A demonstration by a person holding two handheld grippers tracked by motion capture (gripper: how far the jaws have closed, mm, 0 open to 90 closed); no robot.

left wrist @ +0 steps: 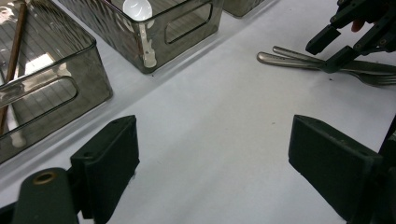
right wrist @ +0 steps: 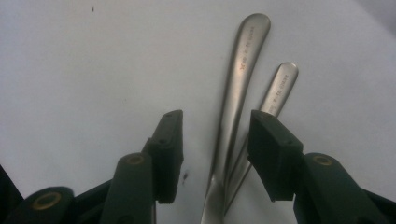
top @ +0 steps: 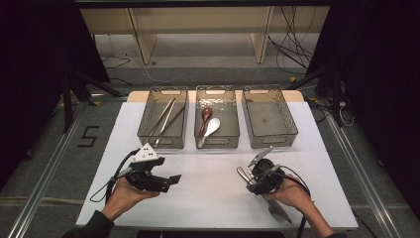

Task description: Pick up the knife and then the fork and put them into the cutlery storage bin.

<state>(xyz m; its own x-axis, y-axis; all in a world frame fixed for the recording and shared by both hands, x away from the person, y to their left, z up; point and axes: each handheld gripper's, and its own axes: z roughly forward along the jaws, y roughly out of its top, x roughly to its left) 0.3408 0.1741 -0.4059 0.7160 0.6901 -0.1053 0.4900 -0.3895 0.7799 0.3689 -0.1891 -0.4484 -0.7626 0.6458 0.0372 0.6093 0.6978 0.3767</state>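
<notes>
Two steel cutlery pieces (top: 242, 173) lie side by side on the white table (top: 208, 198) at the front right, fork tines (top: 278, 210) showing near the hand. My right gripper (top: 250, 177) points down over their handles. In the right gripper view its jaws (right wrist: 215, 135) straddle the long handle (right wrist: 245, 60) and the shorter handle (right wrist: 280, 88) without pressing on them. My left gripper (top: 173, 179) is held low at the front left, wide open (left wrist: 212, 154) with only bare table between its pads. The left gripper view also shows the right gripper (left wrist: 334, 44) over the cutlery (left wrist: 289, 59).
Three smoky plastic bins stand in a row at the back. The left bin (top: 145, 124) holds long tongs and sticks. A brown spoon (top: 206, 115) and a white spoon (top: 212, 127) lie in the middle bin (top: 218, 145). Nothing lies in the right bin (top: 293, 121).
</notes>
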